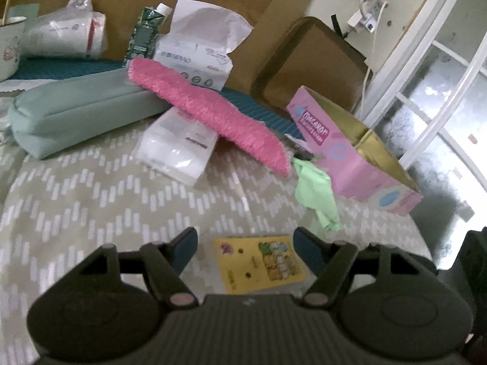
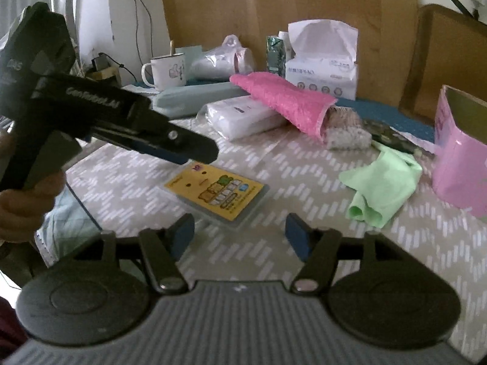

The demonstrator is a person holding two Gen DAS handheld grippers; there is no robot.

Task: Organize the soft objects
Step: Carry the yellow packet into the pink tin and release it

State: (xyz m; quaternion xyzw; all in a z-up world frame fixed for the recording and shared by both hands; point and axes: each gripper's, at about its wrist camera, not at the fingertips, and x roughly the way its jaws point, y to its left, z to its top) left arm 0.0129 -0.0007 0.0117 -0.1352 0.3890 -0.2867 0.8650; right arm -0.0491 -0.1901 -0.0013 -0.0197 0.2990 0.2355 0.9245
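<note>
A yellow packet (image 1: 258, 261) lies flat on the patterned tablecloth (image 1: 91, 200). My left gripper (image 1: 245, 245) stands open with its fingers on either side of the packet and no pad pressing on it. In the right wrist view the left gripper (image 2: 194, 153), held by a hand, hovers over the far left edge of the yellow packet (image 2: 216, 193). My right gripper (image 2: 239, 232) is open and empty, just short of the packet. A pink fluffy cloth (image 1: 210, 112) (image 2: 283, 100) leans on a teal pouch (image 1: 82, 112). A crumpled green cloth (image 1: 316, 194) (image 2: 380, 188) lies to the right.
An open pink box (image 1: 350, 158) (image 2: 459, 158) stands at the right by the green cloth. A white plastic packet (image 1: 176, 149) lies under the pink cloth. Behind are a tissue pack (image 1: 194, 57), a carton (image 1: 143, 30), a mug (image 2: 167, 71) and a cardboard wall.
</note>
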